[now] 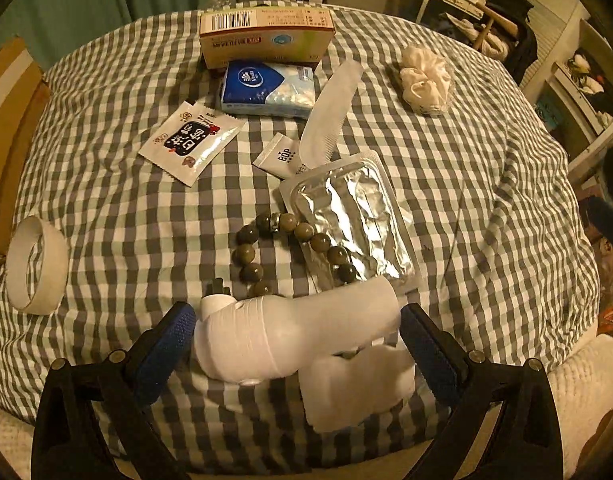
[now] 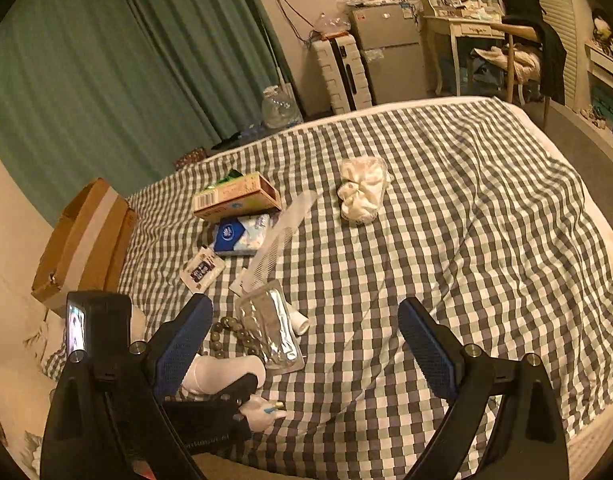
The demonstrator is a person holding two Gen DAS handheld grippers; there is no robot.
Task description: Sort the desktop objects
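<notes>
My left gripper [image 1: 296, 316] is open, its blue pads on either side of a white bottle-shaped object [image 1: 290, 336] that lies crosswise on the checked cloth [image 1: 486, 200]; whether the pads touch it I cannot tell. Just beyond lie a bead bracelet [image 1: 290, 248] and a foil blister pack [image 1: 354, 216]. My right gripper [image 2: 306, 304] hangs open above bare cloth with nothing between its fingers. The foil pack [image 2: 270, 328] and beads [image 2: 226, 332] lie to its left. A bagged white scrunchie [image 2: 362, 190] sits farther off.
A comb [image 1: 330, 112], small sachet [image 1: 278, 156], wipe packet [image 1: 190, 140], tissue pack [image 1: 266, 88] and cardboard carton [image 1: 266, 36] lie farther back. A tape roll [image 1: 36, 266] stands at left, a white pad [image 1: 354, 388] near the front edge. An open cardboard box [image 2: 82, 240] is off the left side.
</notes>
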